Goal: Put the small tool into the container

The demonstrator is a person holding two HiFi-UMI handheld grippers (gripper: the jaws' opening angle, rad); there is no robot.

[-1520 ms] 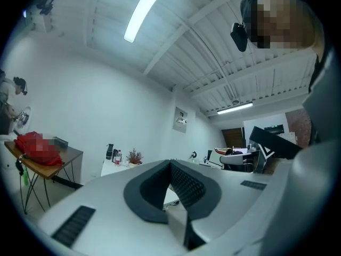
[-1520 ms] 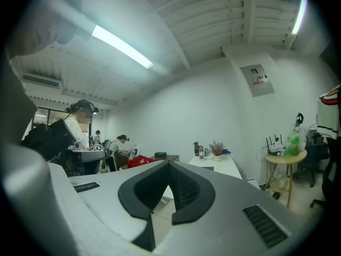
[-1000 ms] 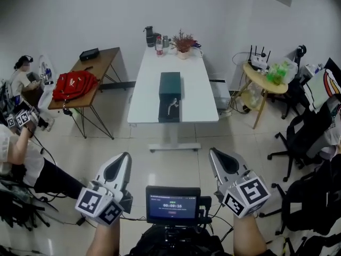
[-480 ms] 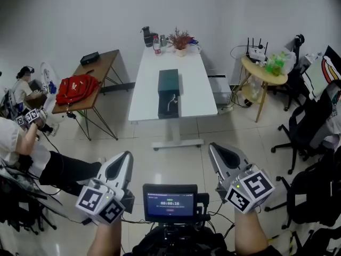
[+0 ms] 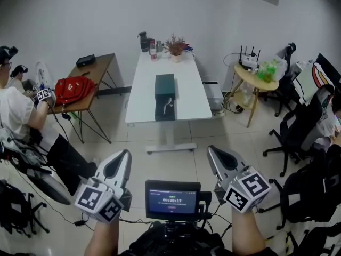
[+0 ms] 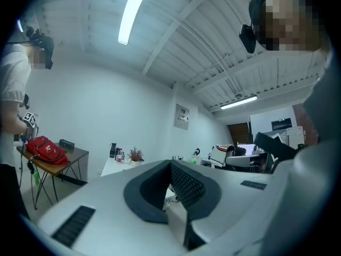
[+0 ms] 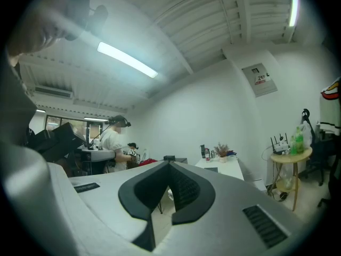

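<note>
Across the floor stands a white table (image 5: 143, 89) with a dark green container (image 5: 164, 85) on it. A small pale tool (image 5: 168, 104) lies at the container's near, darker end; whether it sits inside I cannot tell. Both grippers hover low in the head view, well short of the table. The left gripper (image 5: 124, 154) (image 6: 170, 164) is shut with nothing between its pads. The right gripper (image 5: 211, 150) (image 7: 169, 164) is shut too and holds nothing. The table (image 7: 224, 167) shows far ahead in the right gripper view.
A small screen (image 5: 172, 200) sits between the grippers. A seated person (image 5: 21, 116) and a wooden side table with a red bag (image 5: 73, 86) are at the left. A round table (image 5: 254, 71) and office chairs (image 5: 303, 132) stand at the right. Bottles and a plant (image 5: 175, 44) crowd the table's far end.
The head view has shifted, so the seated person at the left shows more fully and the table sits slightly higher. Both grippers stay shut in about the same place.
</note>
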